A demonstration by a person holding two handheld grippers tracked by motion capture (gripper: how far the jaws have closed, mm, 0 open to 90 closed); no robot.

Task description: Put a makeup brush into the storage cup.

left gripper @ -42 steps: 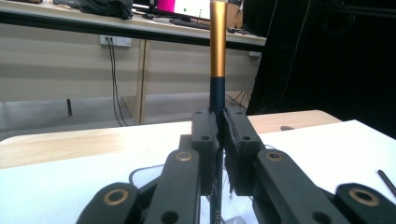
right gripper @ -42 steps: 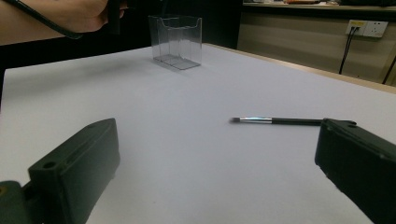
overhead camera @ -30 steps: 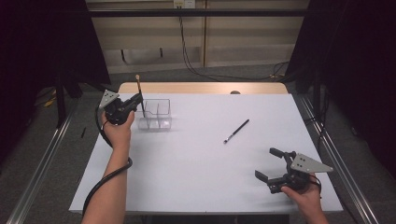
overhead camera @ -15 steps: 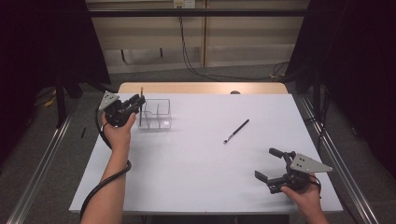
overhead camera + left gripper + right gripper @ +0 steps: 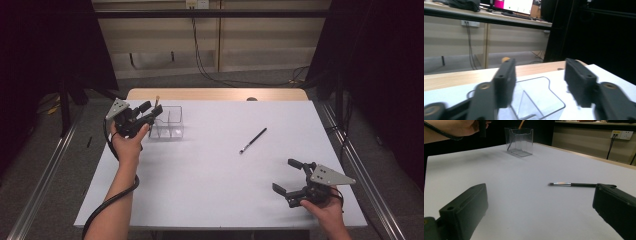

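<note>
Brushes: two (image 5: 253,140) (image 5: 155,107); organizer (image 5: 170,125): one.

Just beyond the left gripper (image 5: 150,112), whose jaws look like matt black plastic, stands a clear organizer (image 5: 170,123) of glossy see-through plastic, smooth-walled and catching light at its edges; a brush with a pale wooden-looking handle (image 5: 156,103) stands inside it; the table (image 5: 200,175) under both grippers has a smooth, matt white top with a bare wood edge at its far side; ahead of the right gripper (image 5: 294,177), also matt black with a dull grey plate on top, lies a makeup brush (image 5: 253,140), its handle glossy black, its ferrule shiny metal.
</note>
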